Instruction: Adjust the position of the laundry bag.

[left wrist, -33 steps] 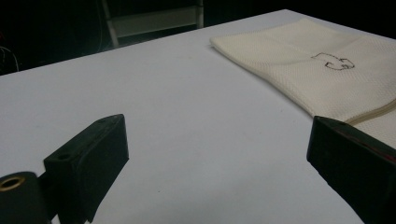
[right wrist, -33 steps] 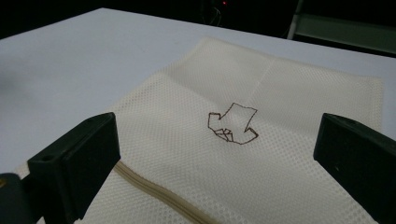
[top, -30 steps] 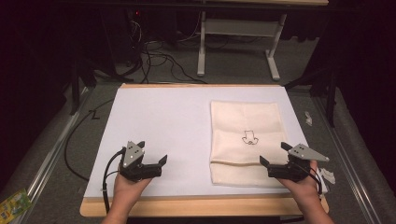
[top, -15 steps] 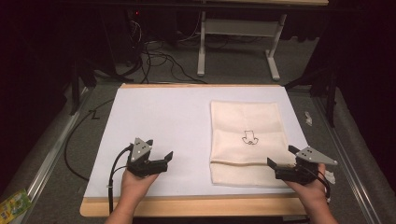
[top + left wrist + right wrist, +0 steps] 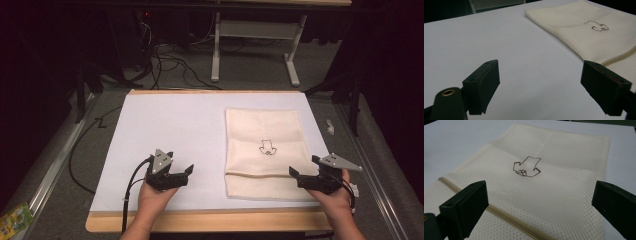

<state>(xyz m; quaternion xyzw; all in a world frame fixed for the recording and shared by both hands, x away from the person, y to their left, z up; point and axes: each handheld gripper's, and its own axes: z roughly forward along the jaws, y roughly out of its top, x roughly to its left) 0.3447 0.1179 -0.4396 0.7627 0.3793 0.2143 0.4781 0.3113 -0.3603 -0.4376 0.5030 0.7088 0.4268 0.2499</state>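
A white sheet (image 5: 175, 130) covers most of the wooden tabletop (image 5: 210, 220), whose pale edge shows along the near side. Beyond the table stands a white metal frame (image 5: 255, 50) on the grey carpet (image 5: 250, 82), with black cables (image 5: 165, 60) tangled on the floor beside it. A metal rail (image 5: 50, 165) runs along the left of the table, and a small green packet (image 5: 15, 220) lies at the lower left corner (its print is too small to read).
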